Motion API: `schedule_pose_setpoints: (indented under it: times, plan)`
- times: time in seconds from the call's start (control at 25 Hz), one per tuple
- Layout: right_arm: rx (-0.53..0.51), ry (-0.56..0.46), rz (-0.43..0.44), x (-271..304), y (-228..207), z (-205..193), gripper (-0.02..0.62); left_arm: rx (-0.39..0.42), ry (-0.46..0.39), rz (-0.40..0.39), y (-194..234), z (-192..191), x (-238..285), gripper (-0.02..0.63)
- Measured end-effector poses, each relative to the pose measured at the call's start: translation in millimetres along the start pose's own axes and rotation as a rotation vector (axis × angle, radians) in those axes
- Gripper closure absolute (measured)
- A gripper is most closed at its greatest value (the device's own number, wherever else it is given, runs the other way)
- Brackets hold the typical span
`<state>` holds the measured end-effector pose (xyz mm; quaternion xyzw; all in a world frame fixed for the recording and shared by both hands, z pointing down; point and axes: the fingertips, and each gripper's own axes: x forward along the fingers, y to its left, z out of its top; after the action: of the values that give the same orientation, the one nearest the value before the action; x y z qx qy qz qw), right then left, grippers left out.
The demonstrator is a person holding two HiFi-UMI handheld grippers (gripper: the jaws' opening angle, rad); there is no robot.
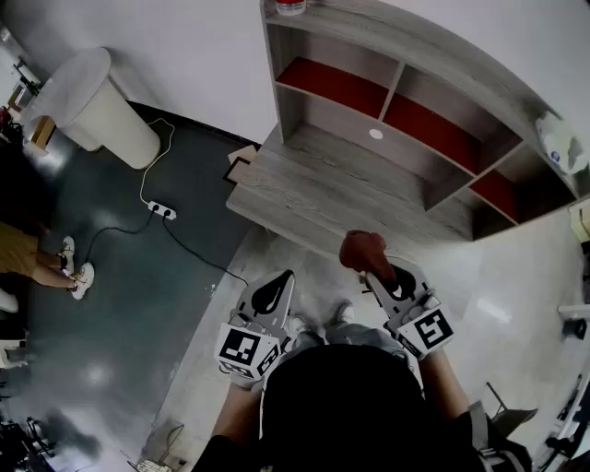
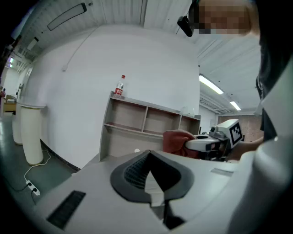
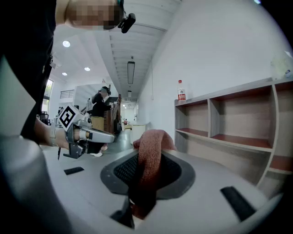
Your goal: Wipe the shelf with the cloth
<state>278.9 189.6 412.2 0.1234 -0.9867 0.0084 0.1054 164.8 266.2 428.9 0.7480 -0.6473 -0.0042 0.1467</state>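
A grey wooden shelf unit (image 1: 350, 180) with red-backed compartments stands against the white wall ahead; it also shows in the left gripper view (image 2: 137, 123) and the right gripper view (image 3: 229, 125). My right gripper (image 1: 376, 270) is shut on a reddish-brown cloth (image 1: 362, 249), held just short of the shelf's front edge. The cloth (image 3: 149, 164) bunches up out of the closed jaws. My left gripper (image 1: 279, 284) hangs lower left of it, shut with nothing in it (image 2: 149, 155). From the left gripper, the cloth (image 2: 176, 140) and the right gripper (image 2: 206, 145) are in sight.
A bottle (image 1: 289, 5) with a red label stands on the shelf's top left. A white object (image 1: 562, 143) lies on its top right. A white cylindrical bin (image 1: 101, 106), a power strip (image 1: 161, 211) with cable and a person's legs (image 1: 55, 263) are at the left.
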Motion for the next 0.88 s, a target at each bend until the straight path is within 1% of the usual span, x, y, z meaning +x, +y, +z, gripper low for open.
schedule_pose_setpoints:
  times: [0.28,0.44,0.76,0.88]
  plan:
    - [0.011,-0.004,0.001,-16,-35,-7,0.525,0.005,-0.008,0.022,-18,7,28,0.601]
    - [0.008,-0.016,0.024,-22,-51,-10,0.525,0.016,0.001,0.038,-29,9,45,0.601]
    - [0.024,-0.035,0.083,-25,-86,-18,0.525,0.022,0.040,0.128,-36,3,69,0.601]
    - [0.017,-0.041,0.089,-22,-96,-19,0.525,0.020,0.048,0.152,-30,3,75,0.601]
